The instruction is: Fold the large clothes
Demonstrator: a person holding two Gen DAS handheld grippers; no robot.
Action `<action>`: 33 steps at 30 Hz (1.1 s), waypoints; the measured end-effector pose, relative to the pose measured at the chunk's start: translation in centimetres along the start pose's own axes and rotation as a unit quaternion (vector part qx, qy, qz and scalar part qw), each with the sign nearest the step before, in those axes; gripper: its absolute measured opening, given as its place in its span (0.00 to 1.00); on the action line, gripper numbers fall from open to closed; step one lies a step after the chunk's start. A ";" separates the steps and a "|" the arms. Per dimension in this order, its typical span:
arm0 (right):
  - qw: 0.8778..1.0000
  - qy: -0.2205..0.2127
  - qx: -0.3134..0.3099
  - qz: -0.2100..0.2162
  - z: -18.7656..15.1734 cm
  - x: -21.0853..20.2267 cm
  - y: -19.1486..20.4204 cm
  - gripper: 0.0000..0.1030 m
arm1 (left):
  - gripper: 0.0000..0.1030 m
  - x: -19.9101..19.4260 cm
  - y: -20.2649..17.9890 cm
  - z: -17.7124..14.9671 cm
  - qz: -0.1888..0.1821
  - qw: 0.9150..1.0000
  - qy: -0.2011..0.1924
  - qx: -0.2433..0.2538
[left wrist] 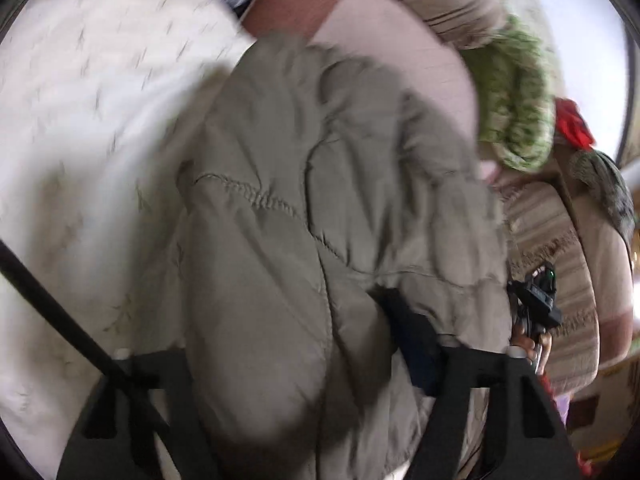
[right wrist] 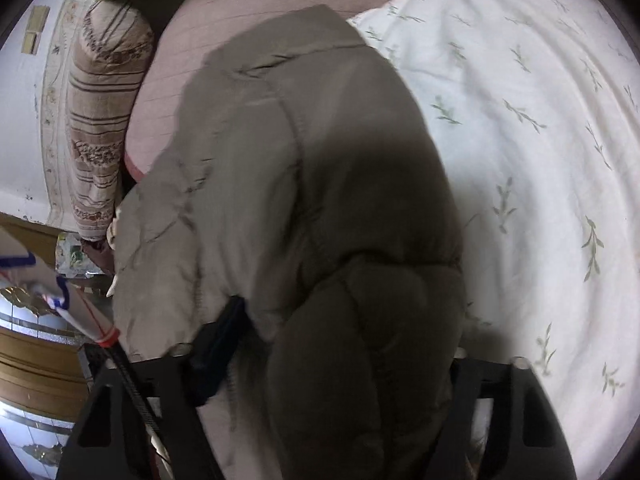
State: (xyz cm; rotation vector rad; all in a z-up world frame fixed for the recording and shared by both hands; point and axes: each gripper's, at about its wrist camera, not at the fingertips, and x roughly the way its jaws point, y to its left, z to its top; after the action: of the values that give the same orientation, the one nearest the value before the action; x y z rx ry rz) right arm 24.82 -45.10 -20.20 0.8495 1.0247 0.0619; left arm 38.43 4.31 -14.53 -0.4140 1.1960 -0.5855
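- Padding is what I notice first: the grey-green quilted puffer jacket (left wrist: 320, 208) looks thick, soft and light for its bulk, with a smooth shell that I judge will slide against the pads and spring back out of any crease.
- It lies on the bed, partly on the pale pink sheet (right wrist: 208, 12) and partly against the white quilt printed with green sprigs (right wrist: 520, 128), and it fills the middle of both wrist views.
- I would take hold at a stitched seam or a hem edge rather than on a puffed panel, since a fat panel will likely squash and slip free; the curved seam in the left wrist view seems a fair spot.
- My left gripper (left wrist: 320, 400) points steeply down at the bed, with a thick roll of jacket bulging up between its two black fingers; whether the pads actually press on it I cannot tell, as the picture is blurred.
- My right gripper (right wrist: 320, 392) tilts down much the same way, its fingers standing fairly wide either side of another puffed fold; here too I cannot tell whether they are clamping the fold.
- A dark blue lining or cuff (right wrist: 218, 344) shows beside the inner finger in each view.
- A striped beige rolled bolster (right wrist: 104, 128) lies along the bed's far edge, well clear of the jacket.
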 end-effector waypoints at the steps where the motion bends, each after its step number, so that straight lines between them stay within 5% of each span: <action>1: 1.000 -0.001 -0.008 0.009 -0.1 -0.6 0.6 0.60 | 0.52 -0.9 -0.3 0.3 -0.006 1.000 -0.004 0.004; 3: 0.999 -0.011 -0.019 0.046 -0.4 -2.5 1.7 0.50 | 0.51 -2.9 -0.9 0.5 -0.010 1.000 -0.020 0.009; 6: 0.996 -0.023 -0.043 0.080 -0.9 -3.5 3.1 0.49 | 0.52 -3.2 -0.5 -0.1 0.022 0.999 -0.025 0.007; 8: 0.997 -0.021 -0.064 0.046 -1.2 -2.3 3.4 0.50 | 0.57 -1.8 1.2 -0.6 0.047 0.999 -0.009 -0.020; 10: 0.998 -0.012 -0.058 0.008 -1.4 -0.8 2.7 0.63 | 0.72 0.0 3.0 -1.0 0.069 0.996 0.005 -0.056; 12: 0.999 -0.014 -0.032 -0.007 -1.7 0.3 1.6 0.77 | 0.72 -0.5 3.3 -1.2 0.060 0.995 -0.006 -0.085; 15: 0.999 -0.031 -0.004 -0.010 -2.1 -0.8 1.5 0.77 | 0.72 -3.0 1.5 -1.4 0.099 0.992 -0.037 -0.074; 18: 0.995 -0.070 -0.039 -0.067 -3.5 -4.0 3.1 0.77 | 0.72 -7.1 -1.0 -2.6 0.121 0.989 -0.079 -0.036; 22: 0.974 -0.136 -0.094 -0.157 -5.8 -9.7 4.7 0.77 | 0.72 -11.4 -2.7 -4.4 0.167 0.979 -0.114 -0.025; 24: 0.958 -0.159 -0.120 -0.208 -7.0 -11.3 5.9 0.77 | 0.72 -10.9 -3.5 -4.9 0.188 0.975 -0.111 -0.026; 27: 0.944 -0.165 -0.169 -0.230 -8.4 -11.0 8.1 0.72 | 0.72 -9.2 -3.6 -5.9 0.221 0.970 -0.096 -0.018; 29: 0.948 -0.151 -0.189 -0.208 -10.0 -9.9 8.9 0.58 | 0.72 -7.1 -3.7 -6.7 0.241 0.967 -0.081 -0.007; 33: 0.961 -0.102 -0.172 -0.190 -11.1 -5.2 8.6 0.57 | 0.73 -3.6 -1.8 -8.0 0.275 0.959 -0.066 -0.010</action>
State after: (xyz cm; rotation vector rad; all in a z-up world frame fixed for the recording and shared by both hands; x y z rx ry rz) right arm 16.25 -34.83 -13.51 0.3247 0.9324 -0.1673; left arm 29.63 5.17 -13.37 -0.1207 1.1242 -0.0625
